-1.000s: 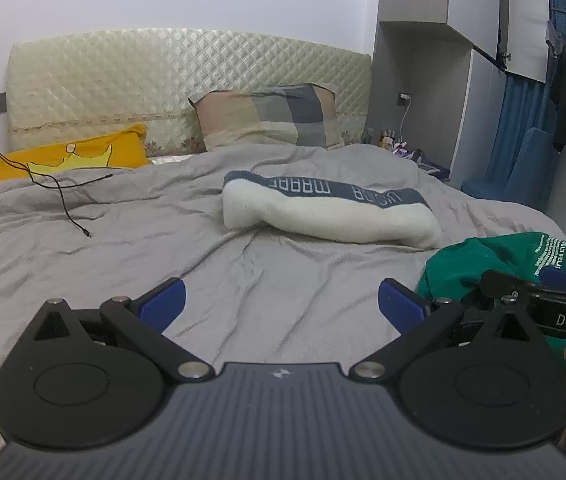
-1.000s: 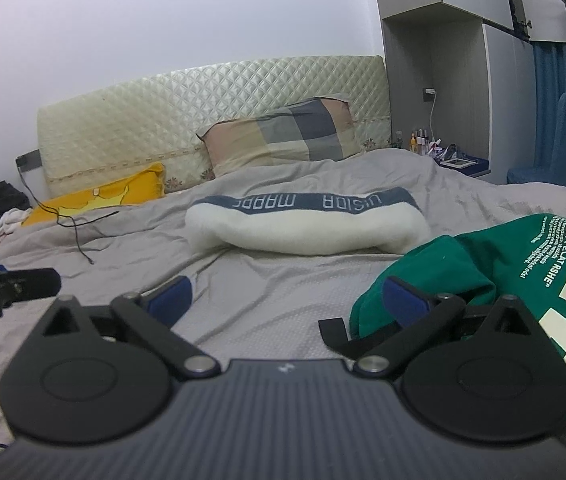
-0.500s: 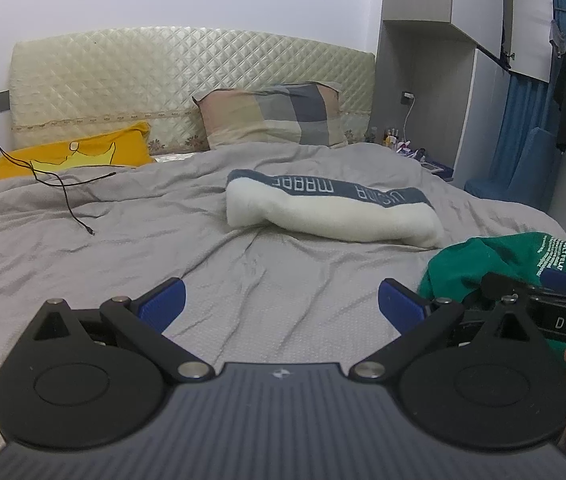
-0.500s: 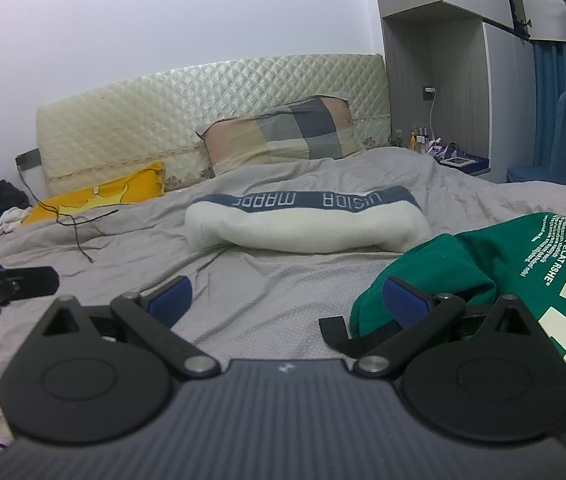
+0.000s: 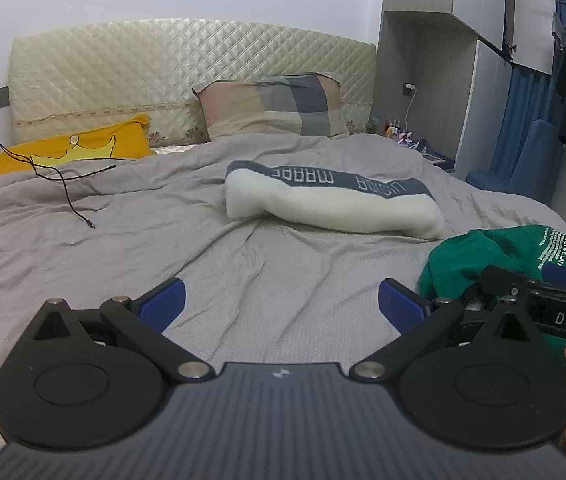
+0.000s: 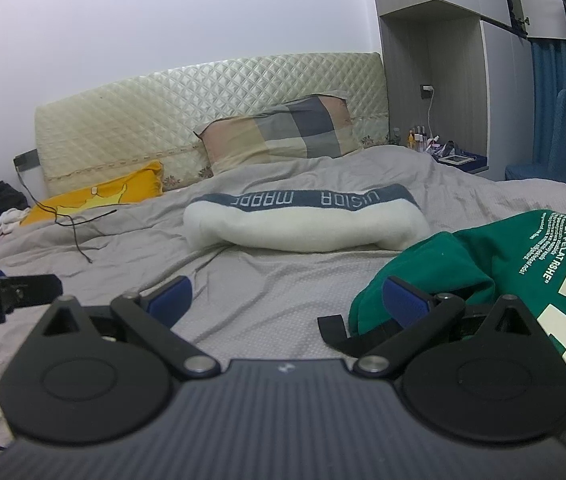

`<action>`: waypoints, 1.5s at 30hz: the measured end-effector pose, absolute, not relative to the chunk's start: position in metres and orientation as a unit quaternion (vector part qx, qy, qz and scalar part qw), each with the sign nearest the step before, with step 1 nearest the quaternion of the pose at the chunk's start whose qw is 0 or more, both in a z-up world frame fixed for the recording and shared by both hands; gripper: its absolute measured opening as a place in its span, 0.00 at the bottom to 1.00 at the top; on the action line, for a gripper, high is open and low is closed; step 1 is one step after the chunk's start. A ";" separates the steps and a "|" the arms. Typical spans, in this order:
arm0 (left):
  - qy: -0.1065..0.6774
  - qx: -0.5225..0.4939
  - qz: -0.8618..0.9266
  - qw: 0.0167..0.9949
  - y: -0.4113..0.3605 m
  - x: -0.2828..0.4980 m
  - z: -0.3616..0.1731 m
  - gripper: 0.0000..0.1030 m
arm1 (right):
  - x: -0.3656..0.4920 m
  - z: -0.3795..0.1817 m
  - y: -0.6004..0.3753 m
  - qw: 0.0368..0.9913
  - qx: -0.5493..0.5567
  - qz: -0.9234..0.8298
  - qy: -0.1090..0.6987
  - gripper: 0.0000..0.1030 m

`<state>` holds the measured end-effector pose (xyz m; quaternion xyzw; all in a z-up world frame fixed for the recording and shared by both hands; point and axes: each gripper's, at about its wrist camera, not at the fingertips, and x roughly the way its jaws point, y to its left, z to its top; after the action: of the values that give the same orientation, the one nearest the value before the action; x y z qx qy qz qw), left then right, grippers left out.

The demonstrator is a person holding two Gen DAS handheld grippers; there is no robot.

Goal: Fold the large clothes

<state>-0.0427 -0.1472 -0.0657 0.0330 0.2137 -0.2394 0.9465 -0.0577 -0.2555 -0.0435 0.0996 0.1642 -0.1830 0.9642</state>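
Note:
A crumpled green garment with white lettering (image 6: 499, 256) lies on the grey bed at the right; it also shows in the left wrist view (image 5: 495, 252). My left gripper (image 5: 281, 304) is open and empty over bare bedsheet, left of the garment. My right gripper (image 6: 285, 300) is open and empty, its right finger (image 6: 403, 300) at the garment's left edge; I cannot tell whether it touches the cloth. A black strap (image 6: 333, 334) lies by the garment's edge.
A folded white and blue blanket (image 5: 331, 204) lies mid-bed. A yellow pillow (image 5: 75, 152), a checked pillow (image 5: 271, 108) and a black cable (image 5: 67, 188) are near the headboard. A nightstand (image 6: 455, 158) and a wardrobe stand at the right.
Both views have shifted very slightly; both grippers stay open and nothing on the bed has moved.

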 end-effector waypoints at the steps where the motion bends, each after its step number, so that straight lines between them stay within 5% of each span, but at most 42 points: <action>1: 0.213 0.033 -0.239 0.947 -0.147 -0.043 -0.065 1.00 | -0.058 -0.044 -0.256 0.964 0.100 -0.183 0.165 1.00; 45: 0.203 0.028 -0.229 0.952 -0.148 -0.055 -0.060 1.00 | -0.057 -0.046 -0.253 0.964 0.097 -0.184 0.168 1.00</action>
<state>-0.0547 -0.1485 -0.0604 0.0284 0.2030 -0.2285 0.9517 -0.0570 -0.2532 -0.0462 0.0966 0.1682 -0.1837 0.9637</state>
